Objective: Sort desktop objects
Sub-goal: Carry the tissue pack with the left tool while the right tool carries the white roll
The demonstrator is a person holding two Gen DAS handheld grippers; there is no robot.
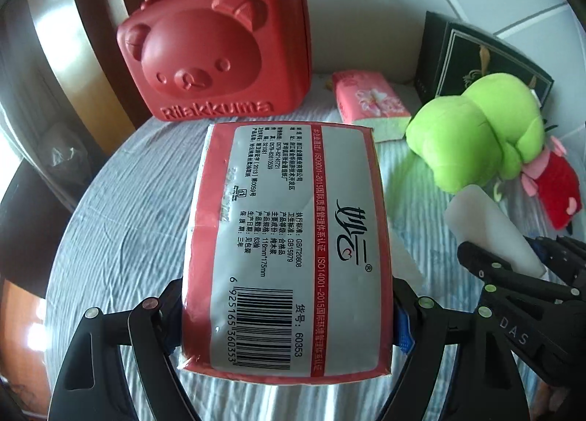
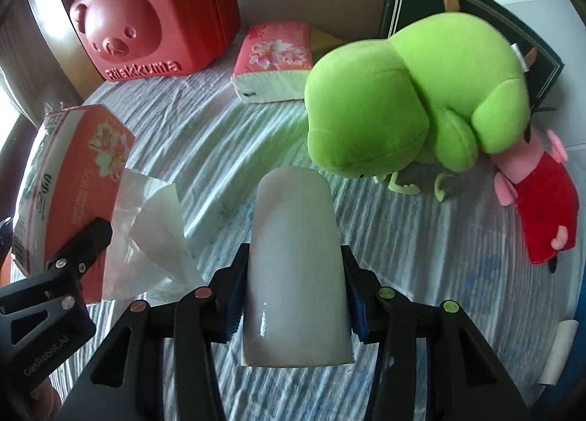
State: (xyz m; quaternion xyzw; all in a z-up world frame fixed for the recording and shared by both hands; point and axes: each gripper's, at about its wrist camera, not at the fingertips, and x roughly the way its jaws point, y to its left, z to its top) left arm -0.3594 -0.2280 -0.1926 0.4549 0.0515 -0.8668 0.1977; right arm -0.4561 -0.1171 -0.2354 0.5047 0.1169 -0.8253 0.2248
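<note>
Left gripper (image 1: pixel 287 315) clamping tissue pack (image 1: pixel 289 238), right gripper (image 2: pixel 293 293) clamping white cup (image 2: pixel 295 256), barcode left-view only

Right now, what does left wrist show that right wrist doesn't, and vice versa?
Left wrist only: the printed underside of the held tissue pack, with barcode and label text, clamped in the left gripper.

Right wrist only: that pack's floral face, a loose tissue hanging from it, and the right gripper shut on a white cylinder.

Both: red bear case, second tissue pack lying on the cloth, green frog plush, pig plush, dark box.
</note>
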